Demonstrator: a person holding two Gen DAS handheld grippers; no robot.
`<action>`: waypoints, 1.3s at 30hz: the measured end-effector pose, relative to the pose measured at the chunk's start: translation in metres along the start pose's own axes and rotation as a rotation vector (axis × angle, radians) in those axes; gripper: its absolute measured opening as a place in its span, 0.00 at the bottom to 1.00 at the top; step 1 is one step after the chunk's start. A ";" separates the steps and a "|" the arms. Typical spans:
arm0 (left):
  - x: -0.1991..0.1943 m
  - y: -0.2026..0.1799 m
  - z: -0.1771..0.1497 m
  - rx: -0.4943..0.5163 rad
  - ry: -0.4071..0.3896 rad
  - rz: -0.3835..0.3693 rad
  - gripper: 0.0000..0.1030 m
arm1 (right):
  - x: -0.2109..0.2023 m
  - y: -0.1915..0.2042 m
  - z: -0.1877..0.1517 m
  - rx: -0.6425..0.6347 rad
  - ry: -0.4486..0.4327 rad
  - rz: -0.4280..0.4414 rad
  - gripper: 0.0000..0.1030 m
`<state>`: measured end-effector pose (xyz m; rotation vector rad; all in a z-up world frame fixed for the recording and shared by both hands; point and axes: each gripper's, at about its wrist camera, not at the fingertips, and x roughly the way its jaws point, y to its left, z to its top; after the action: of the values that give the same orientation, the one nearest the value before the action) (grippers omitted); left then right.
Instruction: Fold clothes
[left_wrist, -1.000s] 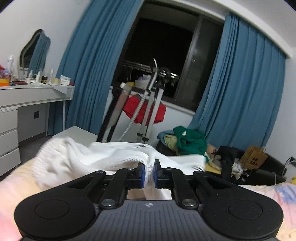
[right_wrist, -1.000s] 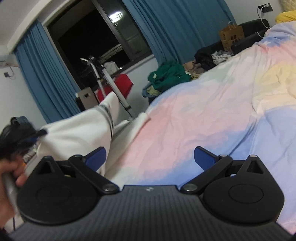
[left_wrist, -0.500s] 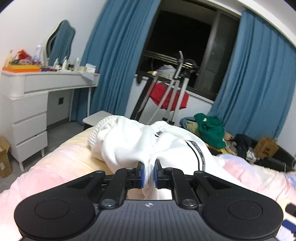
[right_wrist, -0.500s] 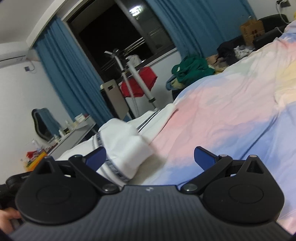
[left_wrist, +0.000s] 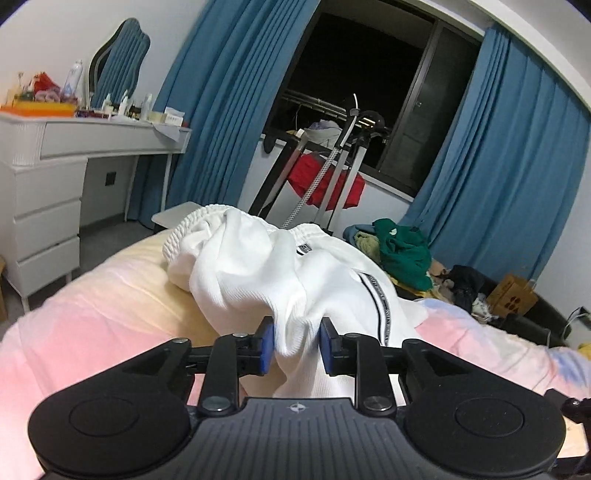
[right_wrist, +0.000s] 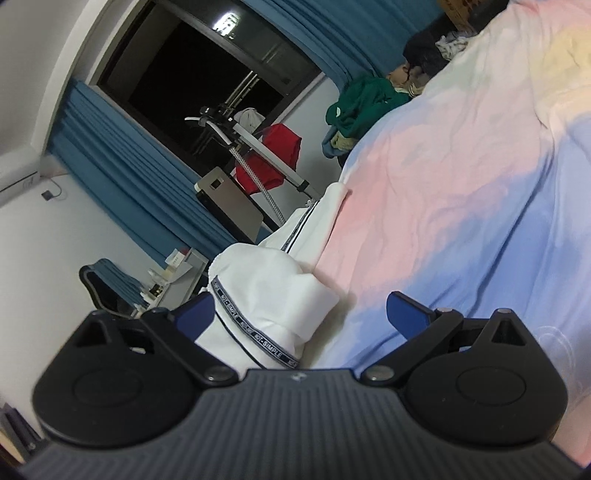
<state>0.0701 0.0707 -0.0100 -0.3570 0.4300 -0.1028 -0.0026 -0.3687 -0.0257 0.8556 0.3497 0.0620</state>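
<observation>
The white pants (left_wrist: 280, 273) lie bunched in a heap on the bed (left_wrist: 92, 314), near its edge on the side toward the window, with the ribbed waistband (left_wrist: 188, 229) turned toward the dresser (left_wrist: 40, 177) and a dark lettered stripe (left_wrist: 376, 295) running down one leg. The left gripper (left_wrist: 295, 347) sits right at the near end of the heap: its blue pads (left_wrist: 266, 349) stand a little apart with a fold of the white cloth bulging up between them, and the cloth seems to touch both pads, though whether it is truly pinched or just lying loosely in the gap I cannot tell. In the right wrist view the right gripper (right_wrist: 301, 314) has its fingers spread wide, and the pants (right_wrist: 266, 295) lie partly between them, closer to the left finger (right_wrist: 194, 317) (the stripe there reads "NOT-SIMPLE"); the right finger (right_wrist: 410, 314) is over bare sheet, pink and blue. Beyond the bed stand a clothes steamer (left_wrist: 343, 162) with a red garment (left_wrist: 325, 184) hung on it, blue curtains (left_wrist: 221, 110) framing a dark window (left_wrist: 354, 81), and a pile of clothes topped by a green garment (left_wrist: 402, 251).
</observation>
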 end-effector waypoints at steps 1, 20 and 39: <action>0.001 0.001 0.000 -0.013 0.002 0.000 0.25 | 0.006 -0.001 0.004 0.010 0.012 -0.003 0.98; 0.048 0.033 0.000 -0.208 0.055 0.009 0.28 | 0.319 -0.037 0.082 0.034 0.251 -0.006 0.73; 0.075 0.058 -0.004 -0.265 0.059 -0.066 0.27 | 0.318 0.035 0.104 -0.249 0.113 0.009 0.08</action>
<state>0.1379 0.1106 -0.0633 -0.6303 0.4913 -0.1210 0.3336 -0.3600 -0.0256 0.6089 0.4341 0.1594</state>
